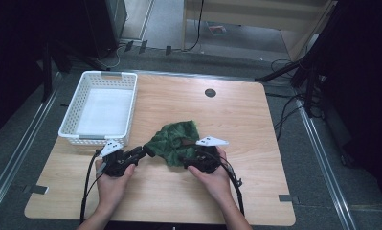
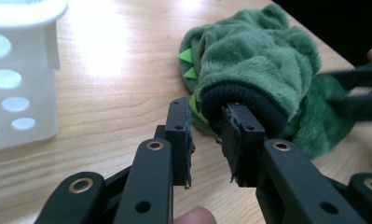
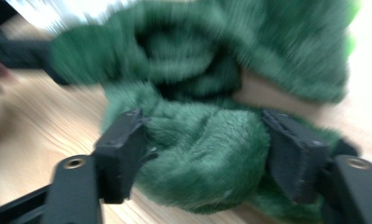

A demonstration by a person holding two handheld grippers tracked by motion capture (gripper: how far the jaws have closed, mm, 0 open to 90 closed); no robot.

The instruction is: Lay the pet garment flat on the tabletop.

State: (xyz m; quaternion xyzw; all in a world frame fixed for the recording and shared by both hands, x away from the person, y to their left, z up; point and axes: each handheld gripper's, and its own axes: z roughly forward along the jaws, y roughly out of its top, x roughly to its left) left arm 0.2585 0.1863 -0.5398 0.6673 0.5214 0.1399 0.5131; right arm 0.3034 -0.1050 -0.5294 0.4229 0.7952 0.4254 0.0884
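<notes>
Since the fuzzy green plush garment (image 1: 173, 140) bunched mid-table beside the white perforated plastic basket (image 1: 100, 108) looks light, limp and stretchy, you'd best pinch its black ribbed cuff (image 2: 243, 103), where your left gripper (image 2: 210, 140) stands slightly apart, unclamped, while your right gripper (image 3: 204, 154) straddles a thick fold, jaws wide.

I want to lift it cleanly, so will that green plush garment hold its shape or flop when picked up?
The green plush garment lies crumpled in soft folds, so it will probably sag and drape. Its fuzzy pile likely grips rather than slips. It looks light and unlikely to roll.
</notes>
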